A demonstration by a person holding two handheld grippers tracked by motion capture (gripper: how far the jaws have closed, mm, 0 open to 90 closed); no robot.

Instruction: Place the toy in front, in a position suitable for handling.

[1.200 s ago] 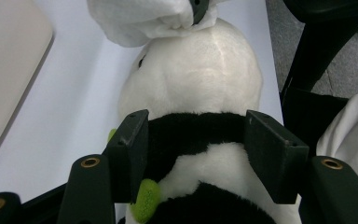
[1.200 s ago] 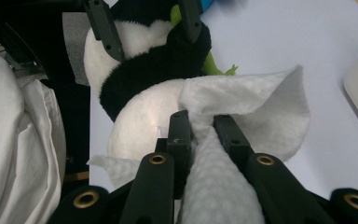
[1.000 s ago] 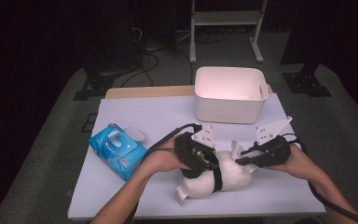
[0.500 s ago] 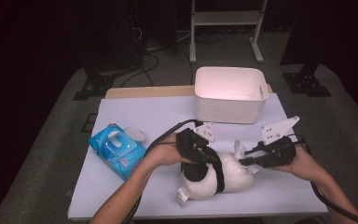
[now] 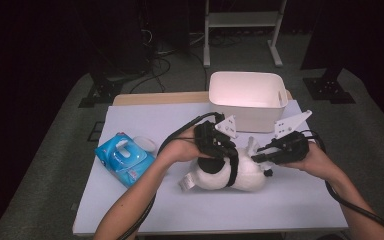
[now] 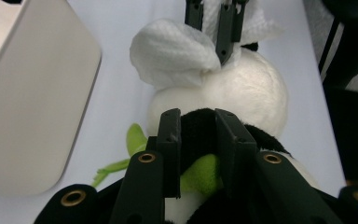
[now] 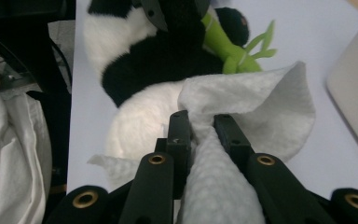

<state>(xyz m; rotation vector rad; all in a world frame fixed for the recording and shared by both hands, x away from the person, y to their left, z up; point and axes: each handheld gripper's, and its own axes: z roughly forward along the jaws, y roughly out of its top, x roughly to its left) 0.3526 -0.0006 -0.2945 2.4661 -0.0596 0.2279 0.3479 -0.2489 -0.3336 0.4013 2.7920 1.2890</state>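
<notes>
A black-and-white plush panda (image 5: pixel 242 177) lies on the white table, a green bamboo sprig (image 6: pixel 203 173) at its front. My left gripper (image 5: pixel 225 150) comes at it from the left. Its jaws have just been closing and now pinch the panda's black limb (image 6: pixel 197 116) between the pads. My right gripper (image 5: pixel 257 156) is shut on a white wipe (image 7: pixel 261 107). The wipe drapes over the panda's white body (image 6: pixel 256 93). In the left gripper view the right gripper (image 6: pixel 212 44) points down at the wipe (image 6: pixel 172 56).
A white plastic bin (image 5: pixel 247 95) stands just behind the panda. A blue pack of wipes (image 5: pixel 122 157) lies to the left. Bare table (image 5: pixel 300 210) runs to the front edge. Black cables trail from both grippers.
The left jaws have closed onto the panda's black limb. Both hands have shifted a little, the right one to the right with the wipe, and the panda has risen slightly.
</notes>
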